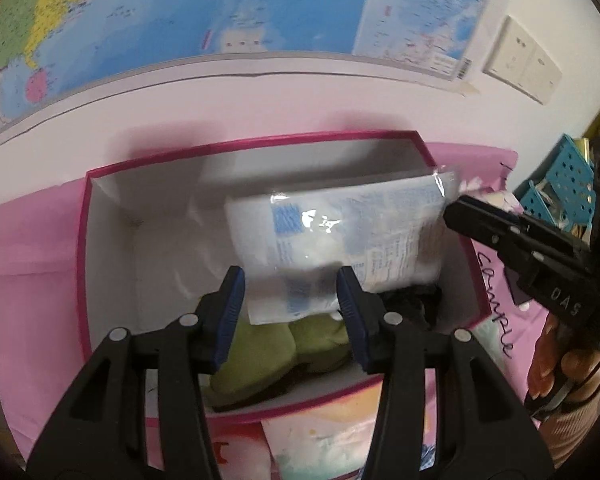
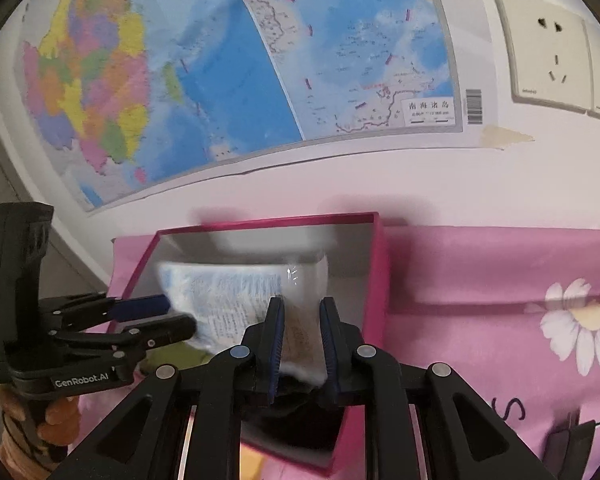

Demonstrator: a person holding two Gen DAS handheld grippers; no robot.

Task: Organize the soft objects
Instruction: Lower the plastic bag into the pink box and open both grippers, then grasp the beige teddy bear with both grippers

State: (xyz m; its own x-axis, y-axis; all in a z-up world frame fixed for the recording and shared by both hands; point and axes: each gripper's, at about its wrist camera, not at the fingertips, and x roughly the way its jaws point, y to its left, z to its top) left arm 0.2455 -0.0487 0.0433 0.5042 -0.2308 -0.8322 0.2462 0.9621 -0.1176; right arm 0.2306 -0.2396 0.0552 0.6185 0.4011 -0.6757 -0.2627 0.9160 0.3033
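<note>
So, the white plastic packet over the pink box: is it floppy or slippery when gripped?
Probably floppy: the packet bends between the right gripper and the left gripper. Its glossy film shows glare, so it may slip. It looks padded and likely light.

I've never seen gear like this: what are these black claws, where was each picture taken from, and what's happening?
A person holds hand-operated tongs in each hand, each carrying a camera looking along its fingers. One picture is from the left tongs, the other from the right tongs. Together they grip a white plastic packet over a pink box on a pink floral cloth. A green soft item and something dark lie inside.
</note>
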